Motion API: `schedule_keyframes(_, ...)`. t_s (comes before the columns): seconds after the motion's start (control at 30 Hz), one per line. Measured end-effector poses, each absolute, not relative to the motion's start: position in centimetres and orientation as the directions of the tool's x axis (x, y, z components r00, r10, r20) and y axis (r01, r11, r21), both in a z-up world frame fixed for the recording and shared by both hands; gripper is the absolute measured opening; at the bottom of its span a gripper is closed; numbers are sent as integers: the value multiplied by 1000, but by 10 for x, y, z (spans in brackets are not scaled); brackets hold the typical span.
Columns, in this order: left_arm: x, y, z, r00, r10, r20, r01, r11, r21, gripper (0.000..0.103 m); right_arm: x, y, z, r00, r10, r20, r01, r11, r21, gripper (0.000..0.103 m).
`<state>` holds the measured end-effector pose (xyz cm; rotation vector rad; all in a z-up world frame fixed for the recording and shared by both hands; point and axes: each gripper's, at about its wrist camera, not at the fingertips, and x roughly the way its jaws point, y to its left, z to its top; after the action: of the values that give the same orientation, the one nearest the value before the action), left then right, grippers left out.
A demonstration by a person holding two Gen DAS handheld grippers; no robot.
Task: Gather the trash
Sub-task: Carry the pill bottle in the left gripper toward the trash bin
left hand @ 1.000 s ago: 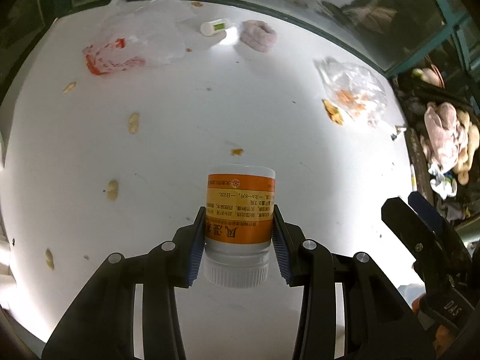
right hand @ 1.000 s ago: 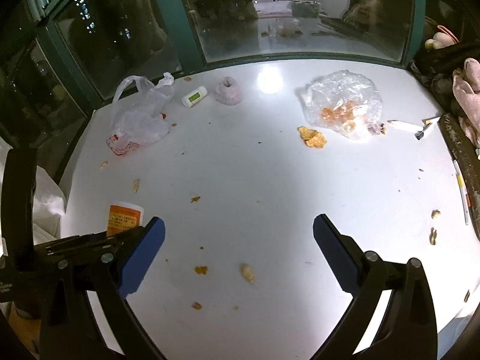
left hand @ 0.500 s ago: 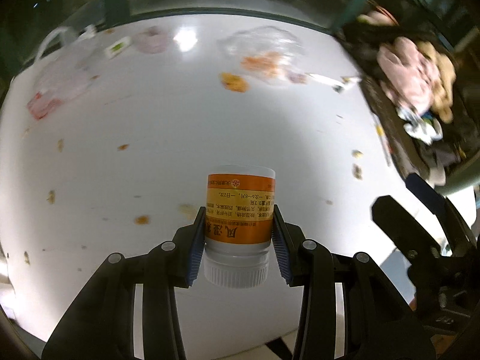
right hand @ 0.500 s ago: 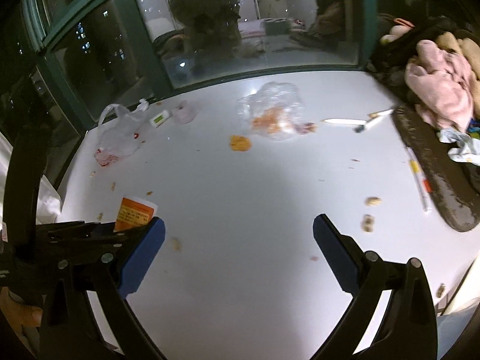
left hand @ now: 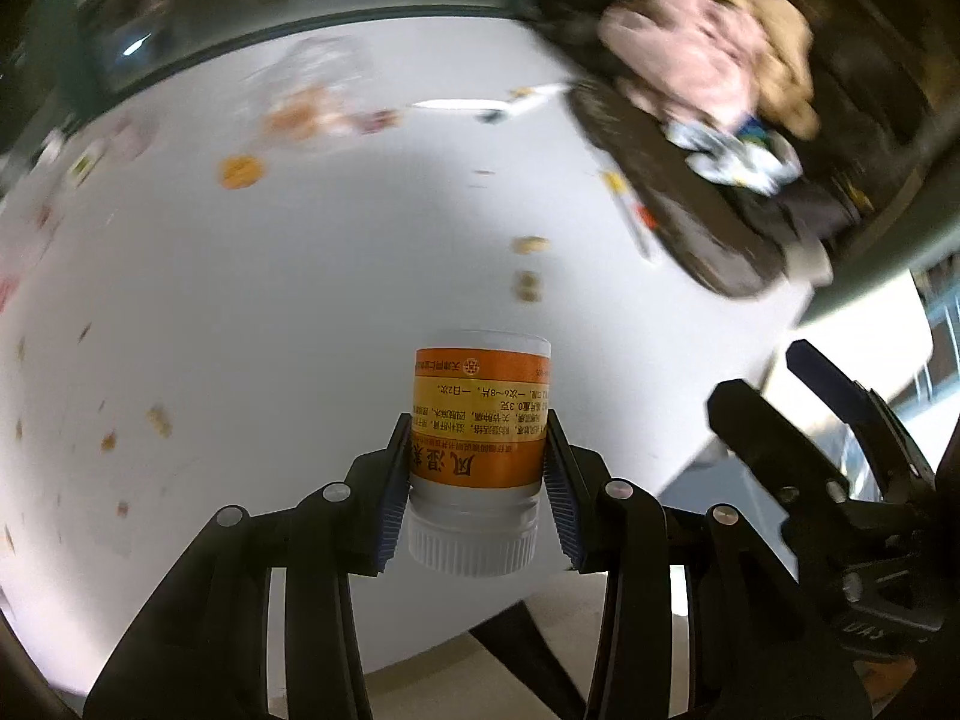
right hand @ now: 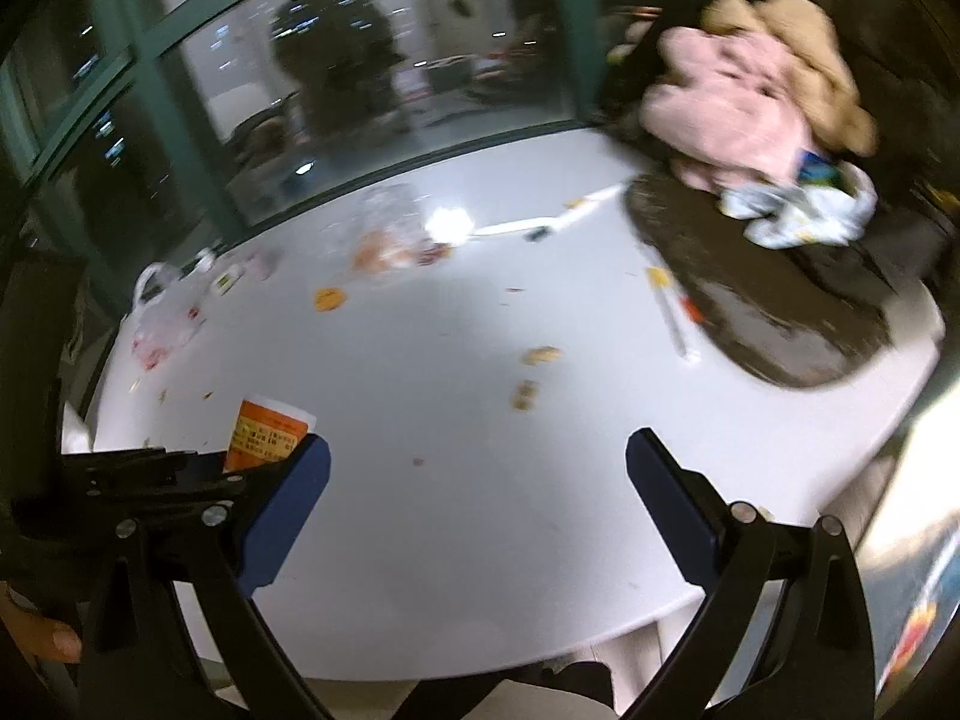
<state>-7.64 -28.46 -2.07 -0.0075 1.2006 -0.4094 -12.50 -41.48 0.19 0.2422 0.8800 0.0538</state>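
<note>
Bottle (left hand: 480,420), white plastic with an orange label and ribbed white cap, is clamped between the blue pads of the left gripper (left hand: 477,480); the cap faces the camera and the base points away, above the white table (left hand: 300,300). From the right wrist view the same bottle (right hand: 267,429) shows at lower left, clear of the tabletop. Right gripper (right hand: 477,498) has its jaws spread wide with nothing between them, over the near part of the table (right hand: 450,420).

Litter on the table: an orange chip (right hand: 330,299), two pale crumbs (right hand: 540,355) to the right of centre, a clear bag (right hand: 384,240) with orange contents near the window edge, and a thin white plastic bag (right hand: 159,318) far left. A small white item beside it is blurred, possibly a second bottle. A dark tray (right hand: 768,300) at the right edge carries pink plush (right hand: 726,114) and crumpled white wrapping (right hand: 798,216).
</note>
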Motion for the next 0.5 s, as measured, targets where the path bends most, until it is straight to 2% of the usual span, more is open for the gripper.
schedule_keyframes(0.17,-81,-343,-17,246,-373,-895,499,840,-212,39,-160,-455,3,656,32,-754,233,942,243,96)
schedule_keyframes(0.5,-133,-441,-26,26,-470,-882,767,575,-284,39,-263,-508,12,569,-289,-769,619,767,169,96)
